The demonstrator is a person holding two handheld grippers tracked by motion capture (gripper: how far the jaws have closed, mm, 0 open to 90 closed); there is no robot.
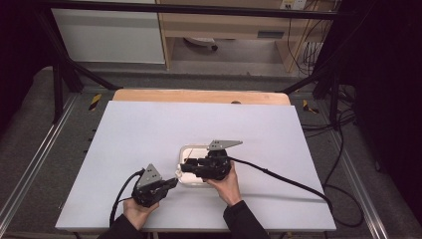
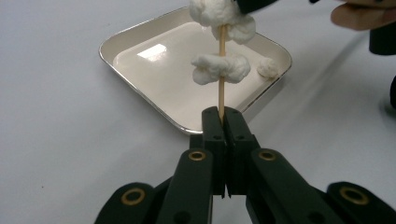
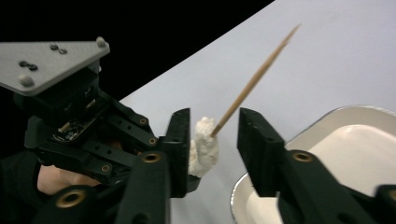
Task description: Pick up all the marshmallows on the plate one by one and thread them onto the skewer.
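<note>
1. Black left gripper (image 2: 222, 122), low centre of the left gripper view, has its jaws pressed together on the butt of a thin wooden skewer (image 2: 221, 88), which stands straight up the frame.
2. Two fluffy white cotton-like lumps (image 2: 219, 68) are threaded on the skewer, one mid-frame and one at the top edge. A third loose lump (image 2: 267, 67) sits in the far corner of the shallow white square tray with a metal rim (image 2: 140, 93).
3. Right gripper (image 3: 214, 135), centre of its own view, has jaws spread. A lump (image 3: 203, 148) sits between them, touching the left jaw, with the other jaw clear.
4. Step looks like letting go after pushing a lump down the skewer.
5. Next probably calls for backing off and fetching the loose lump.
6. White matte table sheet (image 1: 149, 134); in the high view the tray (image 1: 185, 151) sits centre.
</note>
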